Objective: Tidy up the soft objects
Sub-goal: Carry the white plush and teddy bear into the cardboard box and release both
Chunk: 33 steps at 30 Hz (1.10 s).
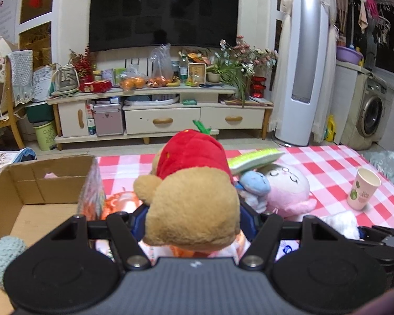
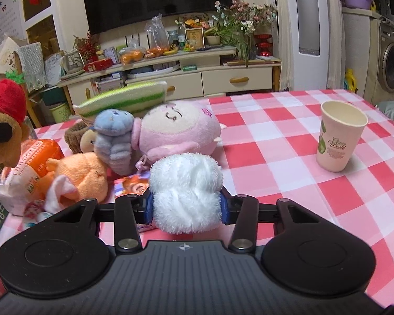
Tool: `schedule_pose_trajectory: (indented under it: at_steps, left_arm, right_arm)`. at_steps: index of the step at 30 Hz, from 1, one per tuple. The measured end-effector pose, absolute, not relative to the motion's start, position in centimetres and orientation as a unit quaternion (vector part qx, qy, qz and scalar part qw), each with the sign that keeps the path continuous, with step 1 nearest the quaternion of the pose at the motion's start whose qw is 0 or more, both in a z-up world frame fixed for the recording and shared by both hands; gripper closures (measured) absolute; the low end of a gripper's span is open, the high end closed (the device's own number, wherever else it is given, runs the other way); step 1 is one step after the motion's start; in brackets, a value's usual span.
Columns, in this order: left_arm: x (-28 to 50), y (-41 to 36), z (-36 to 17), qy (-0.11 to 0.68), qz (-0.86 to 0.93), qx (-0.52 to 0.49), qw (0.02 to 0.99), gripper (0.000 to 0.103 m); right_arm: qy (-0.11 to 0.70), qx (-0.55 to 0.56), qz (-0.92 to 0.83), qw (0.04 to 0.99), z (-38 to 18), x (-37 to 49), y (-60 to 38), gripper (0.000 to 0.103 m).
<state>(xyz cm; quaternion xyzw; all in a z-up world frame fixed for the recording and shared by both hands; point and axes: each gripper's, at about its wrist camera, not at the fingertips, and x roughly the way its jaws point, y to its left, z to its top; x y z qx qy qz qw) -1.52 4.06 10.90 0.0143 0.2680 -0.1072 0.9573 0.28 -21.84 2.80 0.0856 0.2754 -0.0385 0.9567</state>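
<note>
My left gripper [image 1: 193,216] is shut on a brown plush bear with a red strawberry hat [image 1: 191,197], held above the table beside an open cardboard box [image 1: 39,183] on its left. My right gripper [image 2: 186,207] is shut on a fluffy white plush [image 2: 186,191], low over the checked tablecloth [image 2: 275,136]. A pile of soft toys lies ahead of it: a pink doll [image 2: 178,128], a blue-grey plush [image 2: 115,139], an orange plush [image 2: 81,176] and a green-striped cushion [image 2: 123,99]. The bear also shows at the left edge of the right wrist view [image 2: 2,120].
A paper cup [image 2: 338,136] stands on the table at the right. Orange packets [image 2: 36,155] and a picture card [image 2: 131,183] lie near the toys. A teal knitted item [image 1: 2,260] sits at the box's near corner. A TV cabinet [image 1: 160,115] stands beyond the table.
</note>
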Motion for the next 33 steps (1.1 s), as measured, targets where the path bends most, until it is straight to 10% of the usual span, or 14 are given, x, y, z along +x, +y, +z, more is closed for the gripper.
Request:
schedule_pose_trajectory:
  at_steps: [33]
  left_arm:
    - [-1.3, 20.7, 14.4, 0.215, 0.042, -0.106, 0.97, 0.036]
  right_arm:
    - [0.22, 0.079, 0.253, 0.939, 12.5, 4.4, -1.9, 0.047]
